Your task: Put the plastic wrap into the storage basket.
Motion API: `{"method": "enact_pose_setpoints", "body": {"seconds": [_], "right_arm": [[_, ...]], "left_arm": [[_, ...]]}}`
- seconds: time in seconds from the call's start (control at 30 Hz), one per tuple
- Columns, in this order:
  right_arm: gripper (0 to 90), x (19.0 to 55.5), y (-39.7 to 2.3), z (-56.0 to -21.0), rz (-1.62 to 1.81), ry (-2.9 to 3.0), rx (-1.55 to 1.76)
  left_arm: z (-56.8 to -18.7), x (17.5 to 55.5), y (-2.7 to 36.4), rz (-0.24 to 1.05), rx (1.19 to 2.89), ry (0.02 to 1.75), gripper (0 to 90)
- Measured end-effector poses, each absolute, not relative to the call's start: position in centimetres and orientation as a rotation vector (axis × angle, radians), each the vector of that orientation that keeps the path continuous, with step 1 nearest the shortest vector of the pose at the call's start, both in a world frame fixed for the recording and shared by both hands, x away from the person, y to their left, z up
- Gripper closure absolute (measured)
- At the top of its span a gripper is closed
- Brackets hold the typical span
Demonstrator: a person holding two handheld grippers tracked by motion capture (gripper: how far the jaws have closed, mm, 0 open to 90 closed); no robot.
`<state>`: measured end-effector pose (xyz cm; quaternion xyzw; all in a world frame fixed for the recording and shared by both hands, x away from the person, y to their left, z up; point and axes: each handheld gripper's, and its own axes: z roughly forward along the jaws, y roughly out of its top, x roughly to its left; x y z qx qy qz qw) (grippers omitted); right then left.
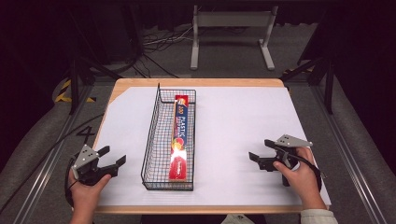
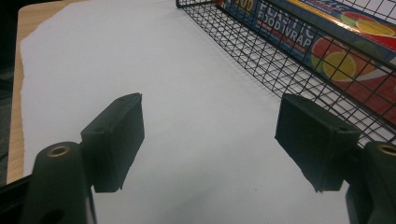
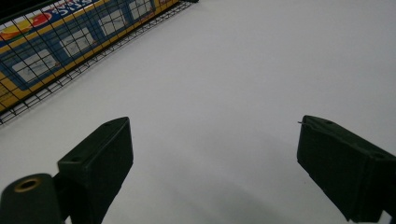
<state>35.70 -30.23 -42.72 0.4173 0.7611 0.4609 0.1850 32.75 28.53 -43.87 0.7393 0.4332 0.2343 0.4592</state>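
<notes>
A: Item 1?
B: Wire basket (image 1: 159, 140), black mesh, long and narrow, standing at the middle of the white sheet (image 1: 233, 121) that covers the wooden table (image 1: 196, 82).

A: Contents?
B: 1 box of plastic food wrap (image 1: 181, 137), lying lengthwise along the basket's right side, printed face up, fruit pictures at the near end.

A: Item 2?
B: Left gripper (image 1: 112, 157), held in the person's left hand (image 1: 86, 189) at the near left corner, left of the basket and apart from it. Jaws spread wide, nothing between them. The left gripper view shows the basket wall (image 2: 289, 60) just ahead to its right.

A: Item 3?
B: Right gripper (image 1: 260, 150), held in the right hand (image 1: 299, 175) at the near right, well apart from the basket. Jaws spread, holding nothing, bare sheet (image 3: 233, 84) beneath.
</notes>
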Motion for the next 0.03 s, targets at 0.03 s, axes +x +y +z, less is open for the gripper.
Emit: {"method": "enact_pose_setpoints", "body": {"seconds": [0.03], "right_arm": [[11.3, 35.69, -30.32, -42.67, 1.301, 2.141, 1.18]], "left_arm": [[-43.89, 32.77, 28.49, 0.579, 1.822, 1.07, 24.0]]}}
